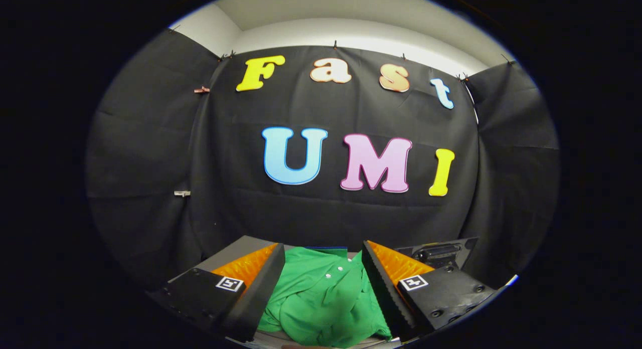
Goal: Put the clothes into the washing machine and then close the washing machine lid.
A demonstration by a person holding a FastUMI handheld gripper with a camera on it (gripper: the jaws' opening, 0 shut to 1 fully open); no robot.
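Jaws of the gripper (323, 261) stand wide apart, a crumpled green shirt (321, 299) lying between them, ungripped.

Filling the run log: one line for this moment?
hand-held gripper: open | green shirt: between fingers, ungrasped | washer: not identified

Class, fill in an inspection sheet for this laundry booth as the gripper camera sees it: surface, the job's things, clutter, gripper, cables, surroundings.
Surface: a grey surface shows beyond the left finger; what it belongs to cannot be told.
Job's things: green shirt with small white buttons lies crumpled between the fingers; a dark panel, perhaps part of the washing machine, sits beyond the right finger.
Clutter: nothing seen.
Gripper: gripper open, fingers spread either side of the shirt, not pressing on it.
Cables: nothing seen.
Surroundings: black cloth wall hung by clips; white wall and ceiling above it.
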